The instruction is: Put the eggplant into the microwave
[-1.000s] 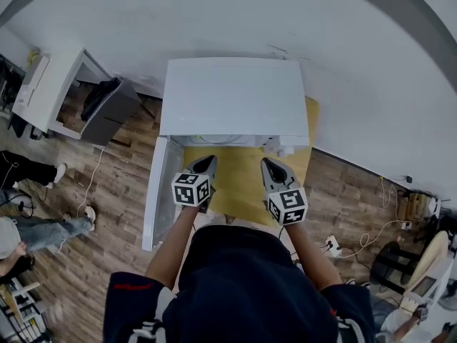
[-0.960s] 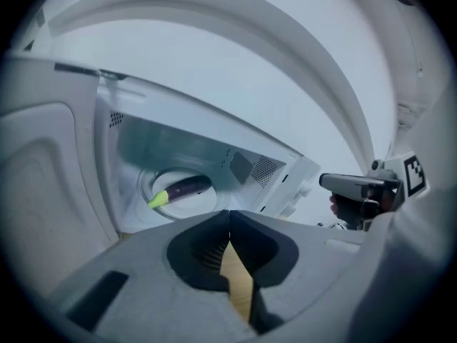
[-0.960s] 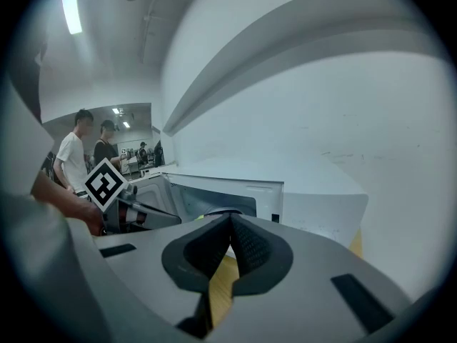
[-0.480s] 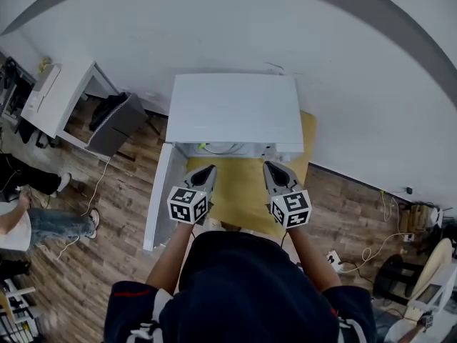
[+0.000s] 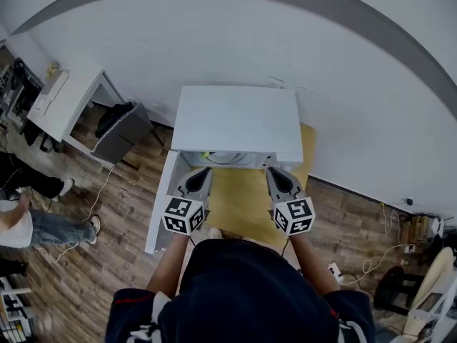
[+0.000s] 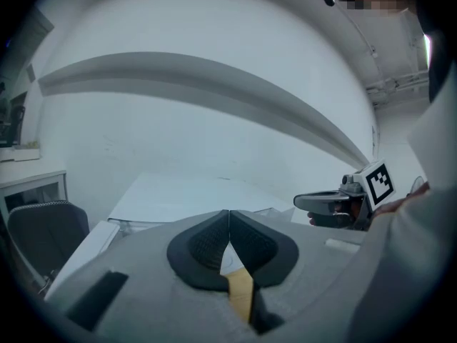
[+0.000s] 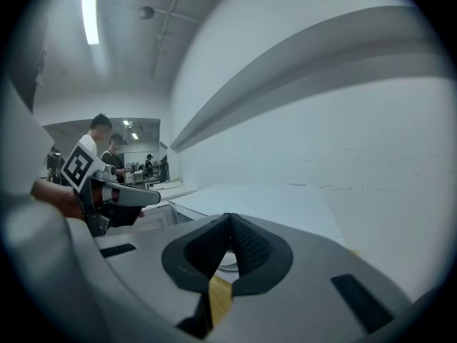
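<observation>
Microwave door open — turntable just visible inside

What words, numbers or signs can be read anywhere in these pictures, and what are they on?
No words, brands or numbers can be read in any view.
Marker cubes: black-and-white square patterns only, not letters or digits.
Microwave: plain white top, no label showing.
</observation>
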The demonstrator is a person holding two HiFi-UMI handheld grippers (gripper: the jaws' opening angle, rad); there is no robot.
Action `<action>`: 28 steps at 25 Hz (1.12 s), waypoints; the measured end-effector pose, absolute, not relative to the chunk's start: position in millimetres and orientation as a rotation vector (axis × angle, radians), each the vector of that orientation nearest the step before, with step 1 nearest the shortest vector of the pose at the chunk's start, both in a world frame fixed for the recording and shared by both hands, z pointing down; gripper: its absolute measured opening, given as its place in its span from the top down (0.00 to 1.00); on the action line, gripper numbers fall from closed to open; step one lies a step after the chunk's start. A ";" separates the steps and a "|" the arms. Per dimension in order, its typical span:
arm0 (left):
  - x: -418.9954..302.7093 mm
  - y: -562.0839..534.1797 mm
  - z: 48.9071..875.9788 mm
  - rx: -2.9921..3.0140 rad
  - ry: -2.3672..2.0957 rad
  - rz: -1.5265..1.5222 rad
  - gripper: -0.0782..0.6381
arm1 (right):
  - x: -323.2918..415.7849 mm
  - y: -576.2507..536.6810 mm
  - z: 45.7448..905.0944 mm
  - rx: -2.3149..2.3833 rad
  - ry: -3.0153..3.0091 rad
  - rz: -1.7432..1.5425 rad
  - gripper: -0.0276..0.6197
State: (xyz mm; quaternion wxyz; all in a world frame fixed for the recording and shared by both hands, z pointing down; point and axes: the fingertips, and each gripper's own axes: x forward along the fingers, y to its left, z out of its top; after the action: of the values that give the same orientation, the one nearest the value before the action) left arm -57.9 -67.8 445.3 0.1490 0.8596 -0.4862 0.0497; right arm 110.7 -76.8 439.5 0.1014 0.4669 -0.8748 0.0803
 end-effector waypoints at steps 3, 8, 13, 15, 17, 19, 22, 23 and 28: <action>-57.8 -67.2 433.7 2.494 -1.419 0.133 0.87 | 110.5 -79.0 430.5 1.387 -2.599 0.215 0.94; -54.5 -65.2 419.9 2.526 -1.439 0.117 0.87 | 111.0 -82.4 415.7 1.403 -2.622 0.178 0.94; -55.9 -67.0 409.6 2.536 -1.455 0.095 0.87 | 110.1 -88.6 403.3 1.424 -2.644 0.158 0.94; -57.0 -67.6 407.8 2.537 -1.463 0.093 0.87 | 108.9 -90.9 399.5 1.427 -2.653 0.152 0.94; -58.0 -67.9 406.6 2.535 -1.470 0.091 0.87 | 107.3 -92.0 397.6 1.423 -2.658 0.143 0.94; -58.6 -68.4 405.4 2.533 -1.472 0.087 0.87 | 105.7 -92.5 397.4 1.418 -2.661 0.140 0.94; -58.5 -68.8 402.9 2.535 -1.472 0.083 0.87 | 103.5 -92.5 398.5 1.413 -2.663 0.144 0.94; -58.4 -69.3 402.2 2.535 -1.472 0.081 0.87 | 102.7 -92.9 398.8 1.411 -2.664 0.145 0.94; -56.7 -71.1 402.7 2.533 -1.463 0.073 0.87 | 97.7 -94.9 401.4 1.396 -2.666 0.141 0.94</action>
State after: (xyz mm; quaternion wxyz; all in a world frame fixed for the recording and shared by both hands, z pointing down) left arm -56.7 -71.1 402.7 0.1076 0.8606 -0.4971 0.0249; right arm 97.7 -94.9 401.4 0.0645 0.4625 -0.8830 0.0467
